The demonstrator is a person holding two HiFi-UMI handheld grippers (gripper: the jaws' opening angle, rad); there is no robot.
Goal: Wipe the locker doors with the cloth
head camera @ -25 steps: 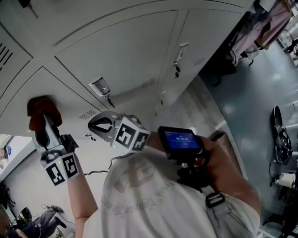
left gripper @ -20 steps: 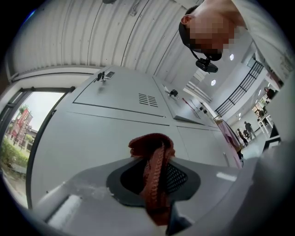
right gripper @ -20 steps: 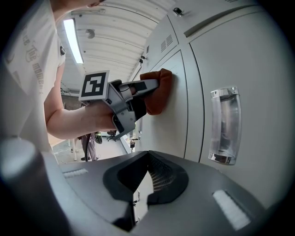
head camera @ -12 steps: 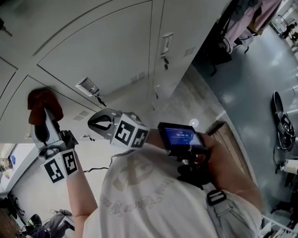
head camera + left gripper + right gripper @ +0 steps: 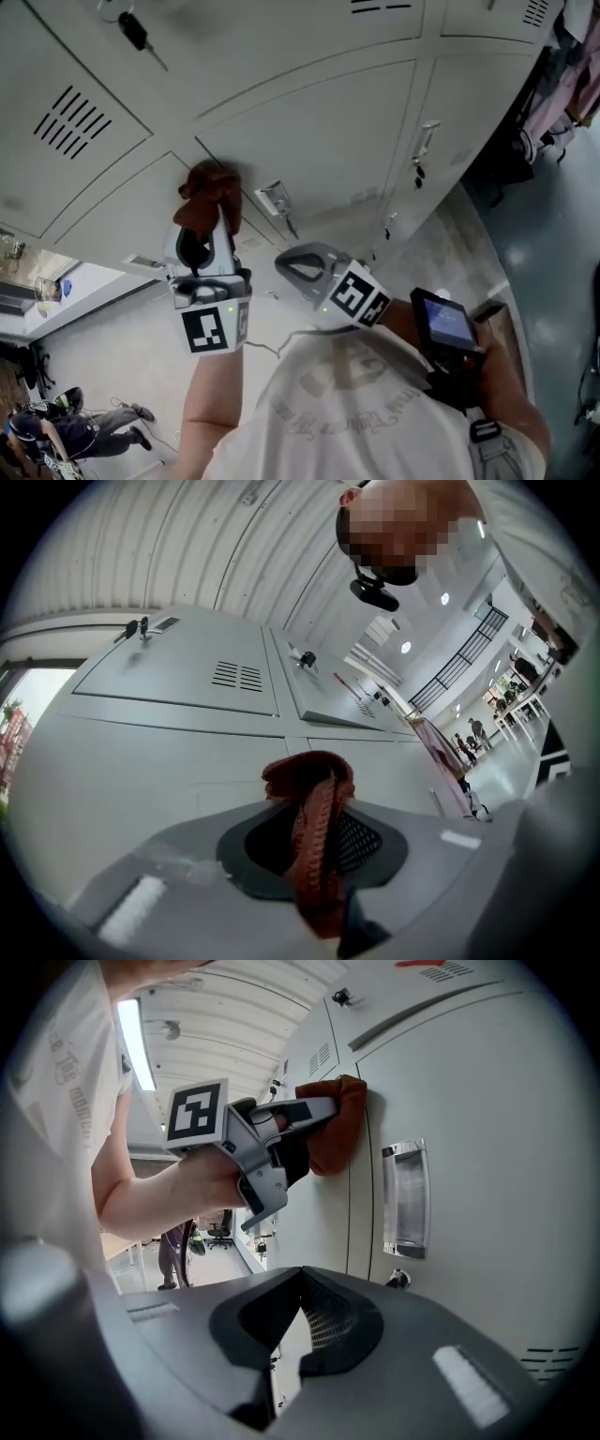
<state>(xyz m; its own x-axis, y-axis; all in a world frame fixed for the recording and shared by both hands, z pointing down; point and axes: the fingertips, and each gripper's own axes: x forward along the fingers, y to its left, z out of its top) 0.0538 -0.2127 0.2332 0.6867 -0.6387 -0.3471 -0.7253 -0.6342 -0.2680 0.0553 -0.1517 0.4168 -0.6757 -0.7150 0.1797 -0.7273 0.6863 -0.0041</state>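
A red-brown cloth (image 5: 210, 190) is pinched in my left gripper (image 5: 207, 214) and pressed against a grey locker door (image 5: 309, 131), just left of its metal latch (image 5: 274, 199). In the left gripper view the cloth (image 5: 314, 832) hangs bunched between the jaws of the left gripper (image 5: 316, 855). The right gripper view shows the cloth (image 5: 337, 1136) and the left gripper (image 5: 302, 1115) against the door beside the latch (image 5: 405, 1199). My right gripper (image 5: 292, 268) hovers lower, off the door, shut and empty (image 5: 286, 1344).
The lockers carry vent slots (image 5: 70, 117) and a key (image 5: 134, 28) hanging in an upper lock. A small screen device (image 5: 448, 323) sits at the person's right wrist. Clothes (image 5: 562, 75) hang at the far right. People (image 5: 94, 436) stand on the floor below left.
The left gripper has carried the cloth across the door toward the latch. The head view has swung, so upper lockers show. The right gripper stays shut near the body.
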